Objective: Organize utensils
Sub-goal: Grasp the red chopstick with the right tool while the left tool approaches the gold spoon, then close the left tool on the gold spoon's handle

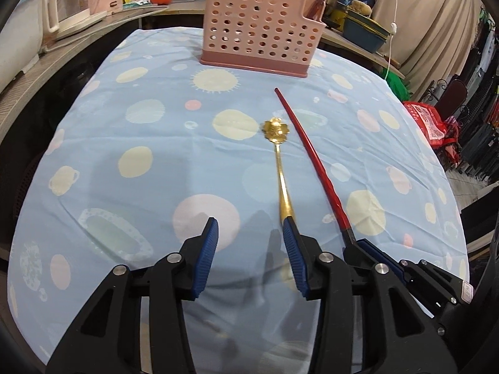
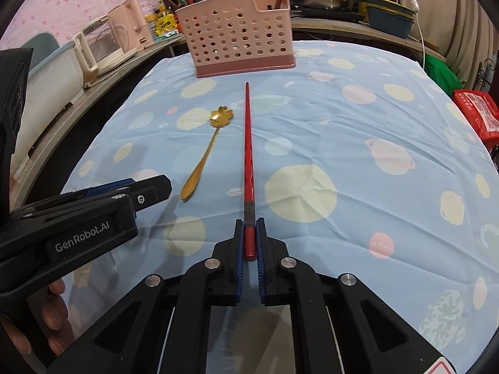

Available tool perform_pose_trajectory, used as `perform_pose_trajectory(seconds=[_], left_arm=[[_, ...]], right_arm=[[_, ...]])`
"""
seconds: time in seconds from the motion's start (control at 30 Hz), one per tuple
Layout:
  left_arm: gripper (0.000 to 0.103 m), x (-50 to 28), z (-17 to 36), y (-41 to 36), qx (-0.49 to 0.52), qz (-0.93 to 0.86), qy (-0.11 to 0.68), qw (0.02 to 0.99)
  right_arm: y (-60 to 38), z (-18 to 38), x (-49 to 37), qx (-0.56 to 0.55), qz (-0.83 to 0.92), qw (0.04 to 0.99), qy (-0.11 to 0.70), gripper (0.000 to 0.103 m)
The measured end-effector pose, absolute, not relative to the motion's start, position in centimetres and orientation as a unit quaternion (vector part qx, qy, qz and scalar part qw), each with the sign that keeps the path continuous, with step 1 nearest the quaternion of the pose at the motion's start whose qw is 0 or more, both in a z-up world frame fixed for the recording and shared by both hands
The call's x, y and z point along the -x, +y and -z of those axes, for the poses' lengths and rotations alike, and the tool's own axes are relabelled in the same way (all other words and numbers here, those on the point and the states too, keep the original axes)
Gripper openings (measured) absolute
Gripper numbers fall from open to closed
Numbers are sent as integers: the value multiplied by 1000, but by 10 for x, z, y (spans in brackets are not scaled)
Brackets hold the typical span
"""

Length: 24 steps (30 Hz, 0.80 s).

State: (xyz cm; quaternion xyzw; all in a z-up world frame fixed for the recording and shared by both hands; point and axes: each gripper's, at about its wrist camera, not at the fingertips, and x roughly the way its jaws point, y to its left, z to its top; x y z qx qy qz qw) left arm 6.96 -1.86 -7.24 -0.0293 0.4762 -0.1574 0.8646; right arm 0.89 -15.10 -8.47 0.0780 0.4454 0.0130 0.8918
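My right hand-held gripper [image 2: 249, 227] pinches red chopstick [image 2: 248, 143] at its end; long lever, may swivel/slip. Left hand-held gripper [image 1: 249, 230] spread wide, could nudge gold spoon [image 1: 278, 155].

The right gripper [image 2: 249, 237] has its two blue-padded fingers [image 2: 238, 249] pressed closed around the thick end of the red chopstick [image 2: 248, 143], pointing along it. Left of the chopstick, the left gripper [image 1: 249, 233] stands with its fingers [image 1: 209, 243] spread wide apart, holding nothing.
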Motion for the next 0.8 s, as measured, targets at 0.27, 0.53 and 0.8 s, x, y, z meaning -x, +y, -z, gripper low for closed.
perform_pose_trajectory(seconds=[0.27, 0.53, 0.8], left_arm=[[41, -74, 80, -34, 27, 172, 477, 861], [22, -73, 83, -42, 14, 182, 471, 863], [10, -72, 84, -40, 20, 191, 471, 861]], right_arm=[[-161, 85, -7, -91, -5, 890, 446, 7], [-161, 86, -7, -91, -5, 891, 445, 7], [-162, 85, -7, -92, -6, 890, 446, 7]])
